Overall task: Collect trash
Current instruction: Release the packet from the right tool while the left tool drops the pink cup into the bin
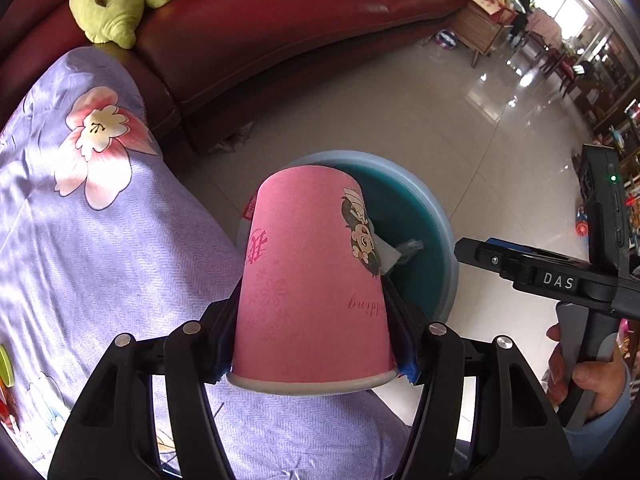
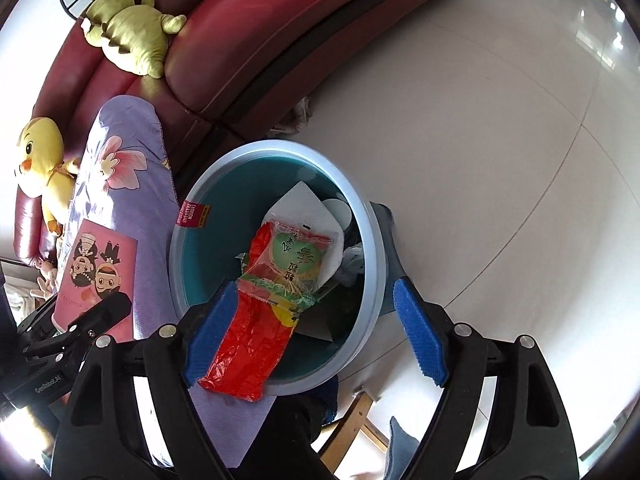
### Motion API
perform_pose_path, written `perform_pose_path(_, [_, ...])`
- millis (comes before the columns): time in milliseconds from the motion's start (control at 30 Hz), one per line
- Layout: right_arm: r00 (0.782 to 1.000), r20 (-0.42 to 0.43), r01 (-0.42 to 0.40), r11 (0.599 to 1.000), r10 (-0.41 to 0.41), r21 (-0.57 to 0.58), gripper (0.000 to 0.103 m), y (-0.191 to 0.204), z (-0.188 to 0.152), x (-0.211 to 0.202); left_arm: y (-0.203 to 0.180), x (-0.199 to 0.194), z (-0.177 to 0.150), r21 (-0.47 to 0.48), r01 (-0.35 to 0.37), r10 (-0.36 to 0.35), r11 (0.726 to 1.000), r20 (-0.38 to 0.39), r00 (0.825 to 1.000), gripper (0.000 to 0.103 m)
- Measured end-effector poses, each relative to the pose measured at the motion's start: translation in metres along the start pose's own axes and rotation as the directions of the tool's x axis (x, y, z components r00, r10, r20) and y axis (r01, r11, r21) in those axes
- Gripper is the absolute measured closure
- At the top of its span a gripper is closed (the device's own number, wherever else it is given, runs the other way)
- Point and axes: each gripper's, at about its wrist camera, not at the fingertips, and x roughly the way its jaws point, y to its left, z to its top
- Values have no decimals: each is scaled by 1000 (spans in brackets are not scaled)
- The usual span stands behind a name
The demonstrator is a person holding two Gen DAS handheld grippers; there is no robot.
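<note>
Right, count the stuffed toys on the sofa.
2. A green toy lies on the red sofa's backrest; a yellow chick sits at the sofa's left end. Others may be hidden.

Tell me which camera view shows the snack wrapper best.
The right wrist view: the red and green snack wrapper fills its centre, hanging over the blue bin by one blue pad of the right hand-held gripper. In the left wrist view I cannot find it; the pink cup blocks the bin.
</note>
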Motion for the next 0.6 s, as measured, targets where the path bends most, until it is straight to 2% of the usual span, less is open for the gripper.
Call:
perform_pose_path(233, [1000,4,13,1000,-13,20,27,-8,1,-4,-13,17,10,37,-27,27,999,-9,1000,35])
perform_pose_path(367, [1000,2,15,1000,-15,26,27,-9,0,-4,-10,20,9,26,-36,36,999,-8,999,25])
perform_pose_path(600, [1000,-11,23,999,-22,38,27,-9,-2,1,-3,15,5,10,-32,32,999,-6,999,25])
